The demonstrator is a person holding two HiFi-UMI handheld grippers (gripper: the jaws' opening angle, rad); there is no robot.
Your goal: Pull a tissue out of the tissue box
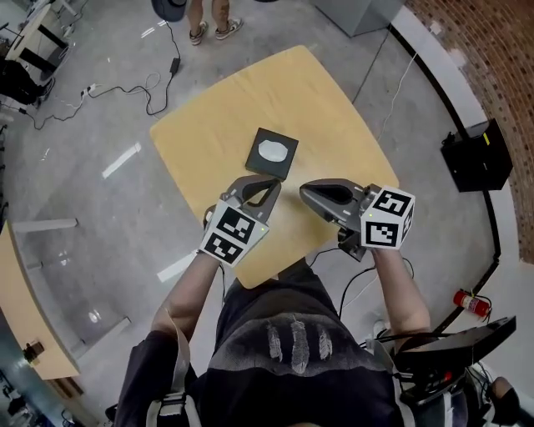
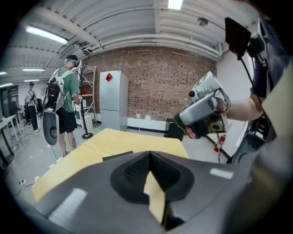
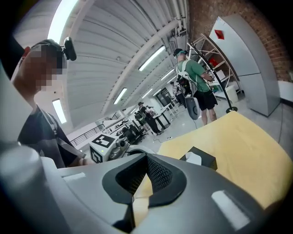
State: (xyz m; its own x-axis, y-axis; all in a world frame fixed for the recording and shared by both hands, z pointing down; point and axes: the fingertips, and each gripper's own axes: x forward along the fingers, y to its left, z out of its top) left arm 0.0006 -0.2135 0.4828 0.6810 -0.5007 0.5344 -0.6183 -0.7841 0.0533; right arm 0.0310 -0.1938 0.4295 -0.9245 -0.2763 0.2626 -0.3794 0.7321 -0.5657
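A black tissue box point(image 1: 273, 153) with a white tissue point(image 1: 275, 151) in its top opening lies flat in the middle of the yellow table point(image 1: 209, 125). My left gripper point(image 1: 271, 185) is just in front of the box, its jaws shut with nothing between them. My right gripper point(image 1: 304, 193) is beside it to the right, also shut and empty. In the left gripper view the box point(image 2: 117, 156) shows as a dark slab just past the closed tips point(image 2: 149, 154). The right gripper view has the box point(image 3: 205, 159) and tissue point(image 3: 193, 158) ahead to the right of the tips point(image 3: 146, 156).
A person's legs point(image 1: 209, 21) stand beyond the table's far edge, and a person in a green shirt point(image 2: 66, 100) is on the left. Cables point(image 1: 125, 92) trail on the floor. A black case point(image 1: 477, 154) and a fire extinguisher point(image 1: 472, 303) are at the right.
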